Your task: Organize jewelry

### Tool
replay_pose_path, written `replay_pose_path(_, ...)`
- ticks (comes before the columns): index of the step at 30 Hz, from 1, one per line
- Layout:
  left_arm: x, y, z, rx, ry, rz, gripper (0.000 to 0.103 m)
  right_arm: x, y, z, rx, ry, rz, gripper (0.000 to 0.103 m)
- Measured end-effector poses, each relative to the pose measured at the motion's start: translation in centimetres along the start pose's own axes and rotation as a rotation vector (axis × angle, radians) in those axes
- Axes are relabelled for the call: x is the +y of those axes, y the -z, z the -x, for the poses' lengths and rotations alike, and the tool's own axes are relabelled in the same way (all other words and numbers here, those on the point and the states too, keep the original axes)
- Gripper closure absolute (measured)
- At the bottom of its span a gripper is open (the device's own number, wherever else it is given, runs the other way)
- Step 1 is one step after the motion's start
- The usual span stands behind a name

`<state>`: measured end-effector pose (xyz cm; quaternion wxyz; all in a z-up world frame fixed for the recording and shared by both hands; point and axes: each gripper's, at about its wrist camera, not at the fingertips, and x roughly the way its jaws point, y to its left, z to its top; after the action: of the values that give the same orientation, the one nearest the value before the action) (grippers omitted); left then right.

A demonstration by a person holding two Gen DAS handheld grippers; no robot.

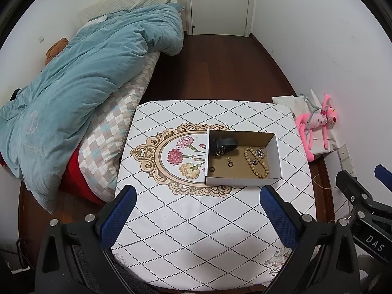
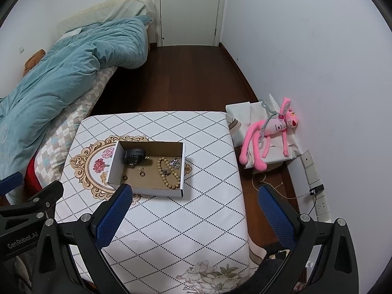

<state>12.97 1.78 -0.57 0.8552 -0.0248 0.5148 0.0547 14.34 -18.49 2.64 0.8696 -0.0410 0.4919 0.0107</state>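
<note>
- Your left hand-held gripper (image 1: 198, 210) has its blue fingers spread wide and holds nothing; it hangs above the near part of the worktop (image 1: 196, 232).
- Your right hand-held gripper (image 2: 196, 208) is wide too and empty, with its left finger just over the near edge of the box (image 2: 147, 191).
- The box sits on the worktop, right of the flower medallion (image 1: 171, 156), and its long axis runs left to right.
- Inside you see a bead bracelet (image 1: 256, 163) stretched from far to near, a black watch (image 1: 224, 144) at the far left, small rings (image 1: 230, 164) and sparkling earrings (image 1: 259, 153).
- You can read "DAS" on the right gripper body in the left view, and "GenRobot.AI" on the left one in the right view.
</note>
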Motion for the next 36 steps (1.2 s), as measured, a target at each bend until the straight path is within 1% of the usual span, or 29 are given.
replay_pose_path(36, 0.08, -0.11, 0.19, 0.008, 0.005, 0.008, 0.000, 0.25, -0.11, -0.13, 0.002, 0.000, 0.003, 0.000)
